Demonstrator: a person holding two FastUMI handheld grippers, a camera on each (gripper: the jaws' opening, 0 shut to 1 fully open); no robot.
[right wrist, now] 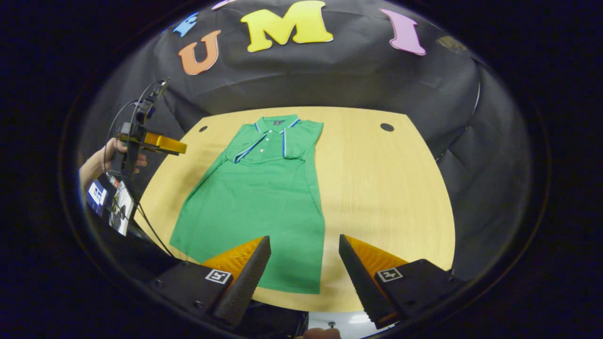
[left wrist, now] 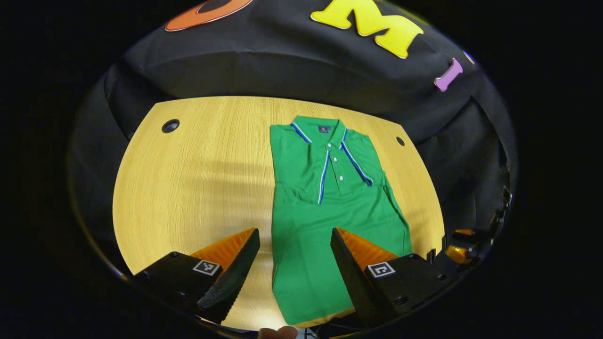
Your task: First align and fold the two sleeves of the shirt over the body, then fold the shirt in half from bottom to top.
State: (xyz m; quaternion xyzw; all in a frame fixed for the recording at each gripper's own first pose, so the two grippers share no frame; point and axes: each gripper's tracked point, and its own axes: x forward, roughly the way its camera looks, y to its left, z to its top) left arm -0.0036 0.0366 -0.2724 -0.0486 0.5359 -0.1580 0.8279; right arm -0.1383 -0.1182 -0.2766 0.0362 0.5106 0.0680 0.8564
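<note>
A green polo shirt (left wrist: pixel 330 212) with a blue-and-white trimmed collar lies flat on the wooden table (left wrist: pixel 188 188), collar at the far side, both sleeves folded in over the body. My left gripper (left wrist: pixel 294 273) hovers open above the shirt's lower hem near the table's front edge, nothing between its fingers. From the other side, the shirt (right wrist: pixel 259 197) lies ahead and to the left. My right gripper (right wrist: pixel 304 278) is open above the shirt's bottom right corner. The left gripper (right wrist: pixel 146 141), held by a hand, appears raised at the far left.
Two round cable holes (left wrist: pixel 170 125) (left wrist: pixel 400 141) sit in the table's far corners. Black cloth walls surround the table. A cable hangs below the left gripper in the right gripper view. Bare wood (right wrist: pixel 386 188) stretches right of the shirt.
</note>
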